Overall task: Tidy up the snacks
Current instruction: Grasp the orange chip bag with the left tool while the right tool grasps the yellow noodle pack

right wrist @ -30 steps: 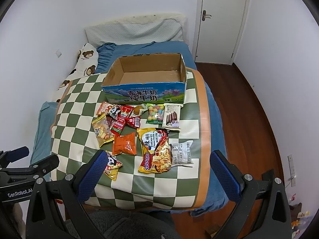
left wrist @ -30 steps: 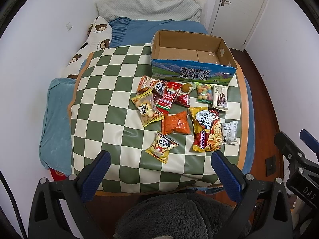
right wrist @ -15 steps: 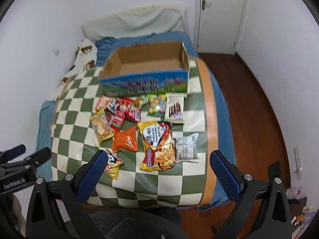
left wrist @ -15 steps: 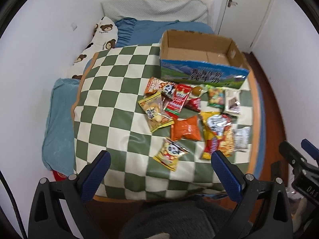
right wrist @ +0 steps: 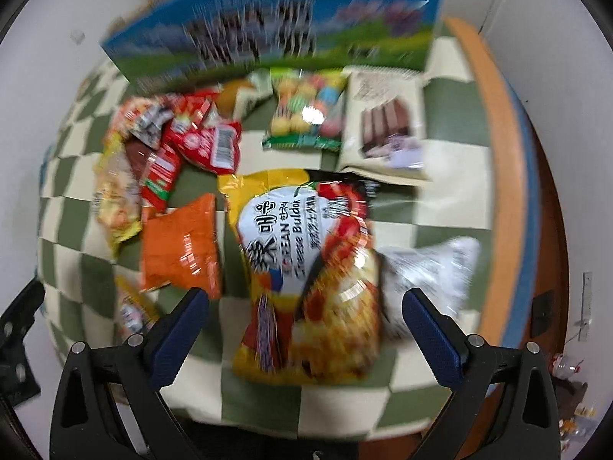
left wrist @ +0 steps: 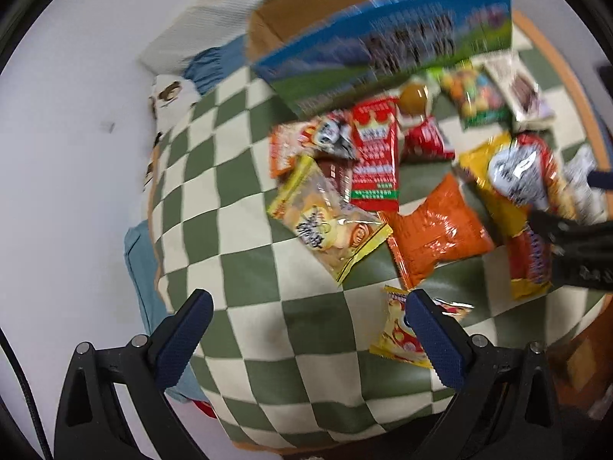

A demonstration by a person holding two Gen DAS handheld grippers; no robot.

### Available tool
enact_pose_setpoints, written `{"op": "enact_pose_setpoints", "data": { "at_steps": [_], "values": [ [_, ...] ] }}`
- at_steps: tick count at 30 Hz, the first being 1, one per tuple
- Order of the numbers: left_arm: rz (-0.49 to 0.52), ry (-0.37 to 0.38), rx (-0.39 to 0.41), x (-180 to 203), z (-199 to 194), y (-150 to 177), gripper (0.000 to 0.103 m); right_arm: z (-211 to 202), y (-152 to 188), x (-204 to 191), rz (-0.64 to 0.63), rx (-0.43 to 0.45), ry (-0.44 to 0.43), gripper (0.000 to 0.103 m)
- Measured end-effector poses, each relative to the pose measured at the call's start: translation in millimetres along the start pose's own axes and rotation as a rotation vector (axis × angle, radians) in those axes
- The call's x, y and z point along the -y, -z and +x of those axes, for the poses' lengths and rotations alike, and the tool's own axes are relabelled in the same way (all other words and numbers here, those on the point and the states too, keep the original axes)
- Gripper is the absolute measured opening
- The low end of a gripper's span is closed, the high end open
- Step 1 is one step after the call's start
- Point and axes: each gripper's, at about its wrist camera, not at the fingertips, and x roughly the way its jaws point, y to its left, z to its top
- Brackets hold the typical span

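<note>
Jaws of the left gripper (left wrist: pixel 306 329) were seen spread wide and empty in the left wrist view, above the green-and-cream checkered bed cover (left wrist: pixel 245 237). A small yellow panda-printed snack packet (left wrist: pixel 406 329) lay just beside the right finger, partly hidden by it, and not between the jaws. A closing there would likely have pinched cover cloth or only nicked the packet's edge. The blue-printed open cardboard box (left wrist: pixel 383 42) stood well apart beyond the snack pile.

Seen from the right wrist view, the right gripper (right wrist: pixel 306 329) was likewise held wide and empty. The large yellow-and-red noodle bag (right wrist: pixel 306 268) lay between the jaws, its near end level with the fingertips. Its glossy, puffed film could have slipped from a shallow grip, and the crinkled silver packet (right wrist: pixel 425 268) touching it might have been dragged along. Heavy blur suggested fast motion, so an overshoot was judged possible.
</note>
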Motion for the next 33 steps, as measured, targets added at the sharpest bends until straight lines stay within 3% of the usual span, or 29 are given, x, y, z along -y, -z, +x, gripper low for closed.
{"op": "enact_pose_setpoints", "data": {
  "at_steps": [2, 7, 17, 22, 23, 28, 30, 33],
  "values": [
    [0.073, -0.015, -0.001, 12, 15, -6, 0.103, 22, -5, -1, 0.003, -0.033, 0.01, 0.094],
    [0.26, -0.03, 0.037, 37, 31, -19, 0.103, 42, 8, 6, 0.049, -0.057, 0.007, 0.085],
    [0.684, -0.001, 0.164, 95, 43, -32, 0.103, 53, 67, 29, 0.226, -0.089, -0.048, 0.084],
    [0.876, 0.078, 0.173, 127, 60, -32, 0.103, 60, 78, 34, 0.263, -0.091, -0.049, 0.084],
    [0.871, 0.106, 0.161, 129, 65, -36, 0.103, 60, 75, 35, 0.27, -0.097, -0.051, 0.084],
    [0.759, 0.199, 0.098, 128, 83, -58, 0.069, 63, 75, 36, 0.285, -0.107, -0.045, 0.084],
    [0.652, 0.241, 0.063, 116, 85, -68, 0.068, 65, 73, 35, 0.296, -0.109, -0.039, 0.083],
    [0.367, 0.308, -0.059, 89, 96, -79, 0.068, 66, 69, 32, 0.326, -0.113, -0.041, 0.083]
  ]
}}
